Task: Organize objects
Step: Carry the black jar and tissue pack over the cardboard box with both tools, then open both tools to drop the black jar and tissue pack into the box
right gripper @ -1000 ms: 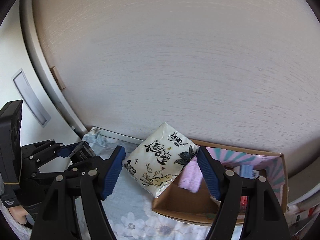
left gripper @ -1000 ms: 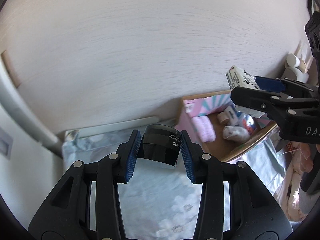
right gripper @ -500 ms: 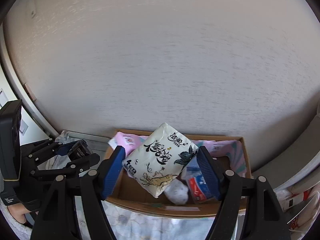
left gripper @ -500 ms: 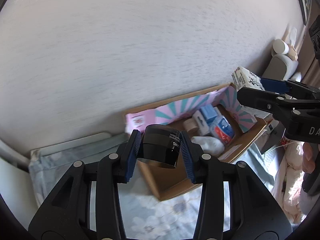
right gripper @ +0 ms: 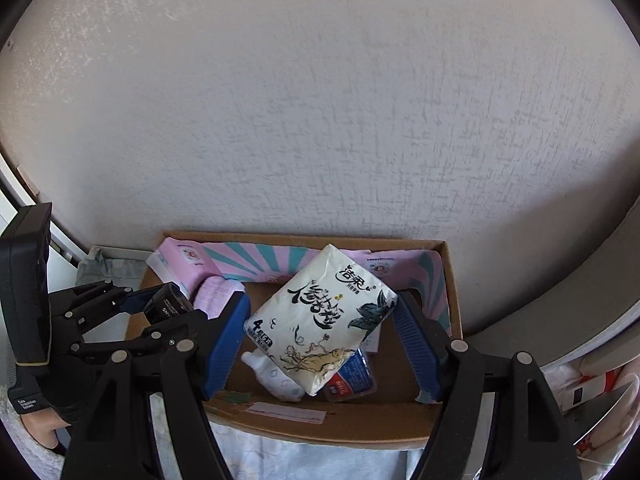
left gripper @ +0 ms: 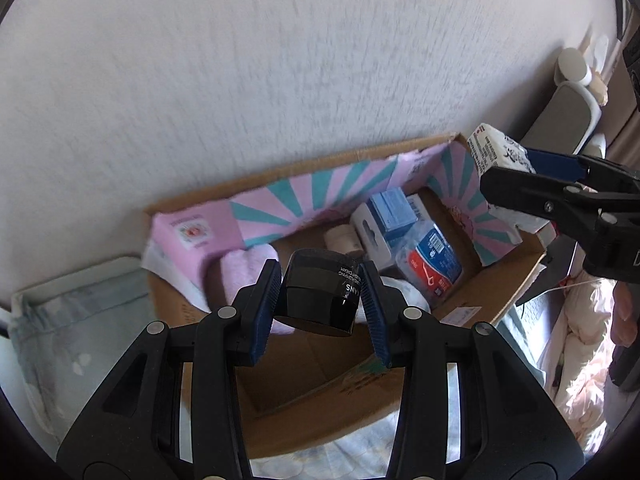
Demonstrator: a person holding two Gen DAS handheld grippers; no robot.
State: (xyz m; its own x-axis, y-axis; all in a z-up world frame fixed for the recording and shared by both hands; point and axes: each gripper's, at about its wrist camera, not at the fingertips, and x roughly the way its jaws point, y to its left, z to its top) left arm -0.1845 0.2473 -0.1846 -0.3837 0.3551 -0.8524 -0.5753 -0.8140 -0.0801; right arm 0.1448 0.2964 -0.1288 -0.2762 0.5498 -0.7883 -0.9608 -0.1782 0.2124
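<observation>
My left gripper (left gripper: 320,304) is shut on a black cream jar (left gripper: 320,294) and holds it over the left part of an open cardboard box (left gripper: 320,396). The right gripper (right gripper: 322,332) is shut on a white tissue pack (right gripper: 320,316) with black ink lettering, held tilted above the middle of the same box (right gripper: 320,420). In the right wrist view the left gripper (right gripper: 160,312) with the jar (right gripper: 166,304) shows at the left. In the left wrist view the right gripper (left gripper: 516,178) with the tissue pack (left gripper: 494,152) shows at the right.
The box has a pink and teal striped lining (left gripper: 304,200) and holds a pink towel (left gripper: 248,264), a blue and white carton (left gripper: 390,216), a blue and red packet (left gripper: 432,260) and white socks (right gripper: 276,376). It stands on a floral sheet (left gripper: 80,328) against a white wall (right gripper: 320,120).
Both grippers have moved to the right and down, from beside the box to over it. The box now fills the lower middle of both views. Each still carries its item.
</observation>
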